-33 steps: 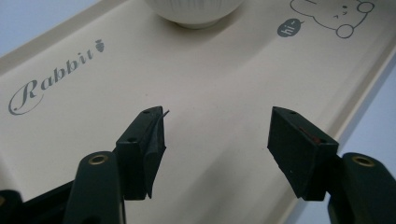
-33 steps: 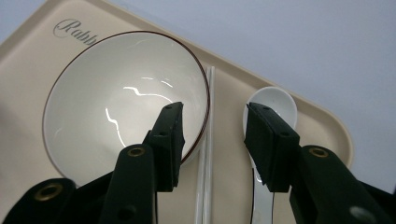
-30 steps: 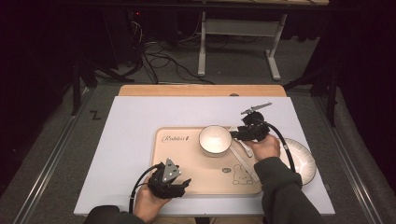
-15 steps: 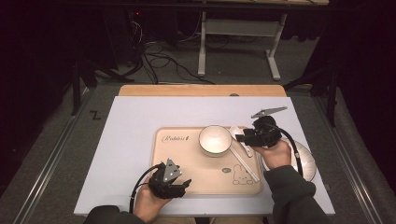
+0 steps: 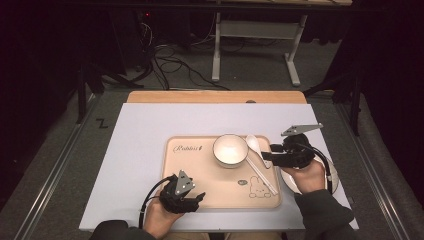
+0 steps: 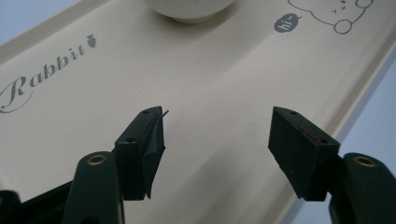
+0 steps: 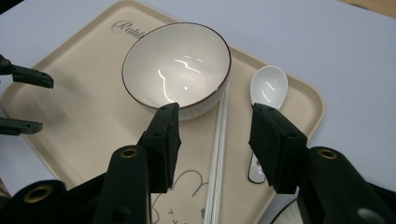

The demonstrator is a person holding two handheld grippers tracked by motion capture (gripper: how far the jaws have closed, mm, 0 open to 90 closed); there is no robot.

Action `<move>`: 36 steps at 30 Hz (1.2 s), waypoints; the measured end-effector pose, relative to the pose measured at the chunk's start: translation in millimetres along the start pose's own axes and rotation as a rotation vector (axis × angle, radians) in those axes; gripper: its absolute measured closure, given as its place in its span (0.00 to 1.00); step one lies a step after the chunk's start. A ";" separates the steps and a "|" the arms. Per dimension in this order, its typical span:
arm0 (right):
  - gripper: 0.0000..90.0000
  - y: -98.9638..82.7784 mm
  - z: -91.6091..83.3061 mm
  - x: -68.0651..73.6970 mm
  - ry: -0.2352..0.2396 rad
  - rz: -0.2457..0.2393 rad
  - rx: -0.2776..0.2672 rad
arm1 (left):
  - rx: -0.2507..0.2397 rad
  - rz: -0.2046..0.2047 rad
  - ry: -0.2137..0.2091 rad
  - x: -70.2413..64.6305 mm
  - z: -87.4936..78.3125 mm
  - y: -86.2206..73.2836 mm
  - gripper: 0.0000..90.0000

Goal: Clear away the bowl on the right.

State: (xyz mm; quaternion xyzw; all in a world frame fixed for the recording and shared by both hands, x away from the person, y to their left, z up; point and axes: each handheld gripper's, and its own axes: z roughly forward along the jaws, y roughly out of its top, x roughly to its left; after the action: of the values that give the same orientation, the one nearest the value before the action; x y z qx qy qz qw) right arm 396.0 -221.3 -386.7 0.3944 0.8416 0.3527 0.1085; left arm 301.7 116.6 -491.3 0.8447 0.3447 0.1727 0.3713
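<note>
Left gripper (image 5: 200, 196) gapes empty; right gripper (image 5: 270, 153) has been opening, empty.

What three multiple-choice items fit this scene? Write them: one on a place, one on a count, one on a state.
1. Where does the white ceramic spoon lie?
A. inside a bowl
B. on the beige rabbit-print tray, beside the white dark-rimmed bowl
C. off the tray, on the table

2. How many bowls stand on the tray?
A. one
B. two
C. three

3. How is the left gripper?
A. shut on the spoon
B. shut on the bowl's rim
C. open, holding nothing

Key: B, the high view shows the spoon just right of the bowl; A, a single bowl; C, the jaws stand apart over bare tray.
</note>
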 end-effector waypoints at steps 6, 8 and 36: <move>0.57 -9.6 -9.6 -3.4 -0.015 0.009 -0.017 | -0.028 -0.010 0.023 2.0 -4.3 0.3 0.40; 0.57 -12.6 -12.9 -4.3 -0.018 0.005 -0.029 | -0.019 -0.008 0.023 2.9 -4.1 0.0 0.40; 0.51 -76.6 -38.1 -26.4 -0.118 0.081 -0.048 | -0.015 -0.021 0.013 4.1 -2.6 -0.2 0.40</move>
State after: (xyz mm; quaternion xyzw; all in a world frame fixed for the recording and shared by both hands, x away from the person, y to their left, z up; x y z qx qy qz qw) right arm 351.0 -293.9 -413.6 0.4453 0.8085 0.3529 0.1530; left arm 303.1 120.9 -489.6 0.8370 0.3547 0.1769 0.3772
